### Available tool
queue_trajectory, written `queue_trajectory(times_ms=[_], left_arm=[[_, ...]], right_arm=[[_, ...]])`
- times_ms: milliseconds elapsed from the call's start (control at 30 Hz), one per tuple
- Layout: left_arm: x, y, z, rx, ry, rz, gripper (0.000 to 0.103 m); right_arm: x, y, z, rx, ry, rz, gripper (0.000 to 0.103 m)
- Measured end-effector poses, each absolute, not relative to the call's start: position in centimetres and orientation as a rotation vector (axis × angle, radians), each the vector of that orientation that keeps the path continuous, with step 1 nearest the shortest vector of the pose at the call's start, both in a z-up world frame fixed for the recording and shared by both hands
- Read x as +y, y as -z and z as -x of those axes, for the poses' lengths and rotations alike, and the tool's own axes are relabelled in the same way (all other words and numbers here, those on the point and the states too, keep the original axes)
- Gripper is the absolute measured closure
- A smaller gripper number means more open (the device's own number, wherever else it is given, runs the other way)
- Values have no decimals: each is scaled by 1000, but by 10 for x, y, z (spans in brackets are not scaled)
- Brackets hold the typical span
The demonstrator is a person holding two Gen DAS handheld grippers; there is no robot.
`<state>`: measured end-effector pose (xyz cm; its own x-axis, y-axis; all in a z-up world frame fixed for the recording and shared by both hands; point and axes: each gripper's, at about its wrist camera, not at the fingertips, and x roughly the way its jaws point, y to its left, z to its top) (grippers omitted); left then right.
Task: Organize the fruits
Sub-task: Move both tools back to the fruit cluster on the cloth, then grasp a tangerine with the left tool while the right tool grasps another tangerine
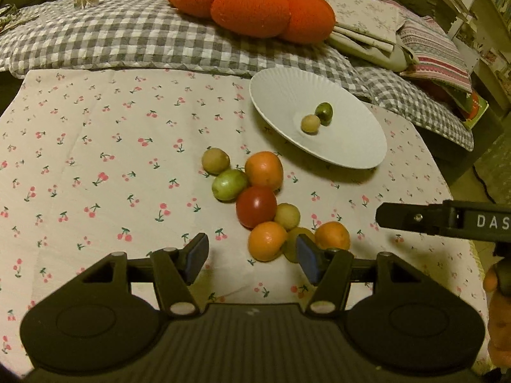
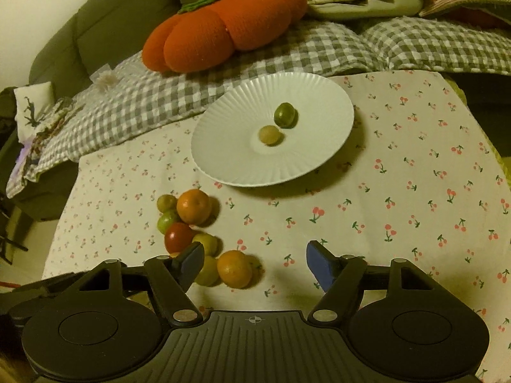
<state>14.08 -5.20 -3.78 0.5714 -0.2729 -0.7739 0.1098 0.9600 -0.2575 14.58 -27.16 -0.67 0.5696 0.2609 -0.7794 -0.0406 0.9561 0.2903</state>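
A white ribbed plate holds a dark green fruit and a pale yellow one. A cluster of fruit lies on the cherry-print cloth: oranges, a red tomato and several small green-yellow fruits. My left gripper is open and empty, just short of the nearest orange. My right gripper is open and empty, with an orange near its left finger.
A big orange pumpkin cushion lies on a grey checked blanket behind the cloth. Folded fabrics are piled at the back right. The right gripper's body reaches in from the right edge of the left wrist view.
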Motion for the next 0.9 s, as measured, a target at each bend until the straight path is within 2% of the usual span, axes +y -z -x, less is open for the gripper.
queue_trajectory(times_ms=[533,700,900], left_arm=[[-53,59,-148,936,202,344,48],[-54,63,-149,929,199,353,61],[-58,66,-151,919,218,352,72]], right_arm=[[-266,13,-147,955,-173,-214,31],[-263,14,-148,956,-178,-196,31],[-262,17,-149,961,-181,-182,32]])
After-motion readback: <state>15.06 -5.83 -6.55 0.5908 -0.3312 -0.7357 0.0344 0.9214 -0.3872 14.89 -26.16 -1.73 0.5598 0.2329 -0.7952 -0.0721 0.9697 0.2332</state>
